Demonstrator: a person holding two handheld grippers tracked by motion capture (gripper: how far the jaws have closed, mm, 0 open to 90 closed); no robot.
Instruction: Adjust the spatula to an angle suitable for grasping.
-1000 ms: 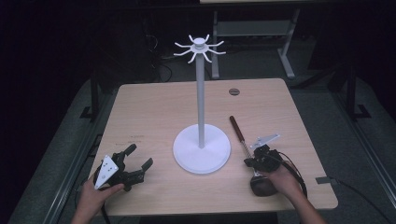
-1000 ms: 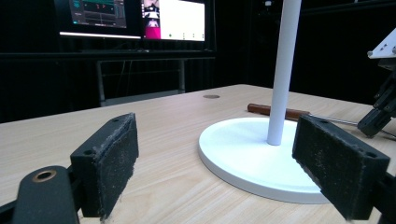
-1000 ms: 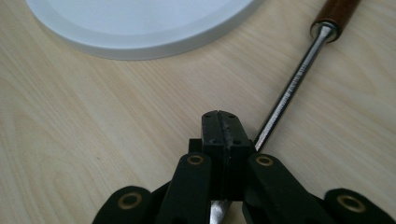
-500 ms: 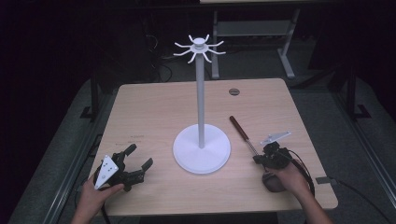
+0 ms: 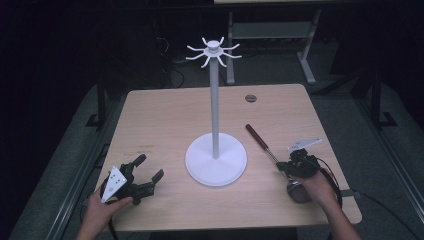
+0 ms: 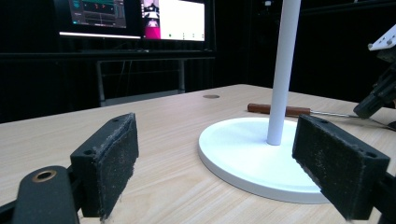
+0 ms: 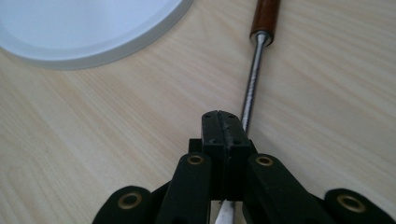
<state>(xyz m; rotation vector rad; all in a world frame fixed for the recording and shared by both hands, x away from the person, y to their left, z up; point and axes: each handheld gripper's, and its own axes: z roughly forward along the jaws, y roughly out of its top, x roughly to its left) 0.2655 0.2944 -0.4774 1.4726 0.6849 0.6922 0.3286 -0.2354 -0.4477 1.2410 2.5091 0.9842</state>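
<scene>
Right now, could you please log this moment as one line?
left claw: open, idle | right claw: shut beside ladle shaft | ladle: flat on table | stand: upright

Overhead and low views share the stand (image 5: 215,160).

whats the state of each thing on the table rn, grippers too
stand: upright on the table, hooks bare
utensil: flat on the table, right of the stand's base, metal shaft beside the right gripper's jaws
left gripper: open, nothing between the jaws
right gripper: shut; whether it pinches the shaft is unclear
</scene>
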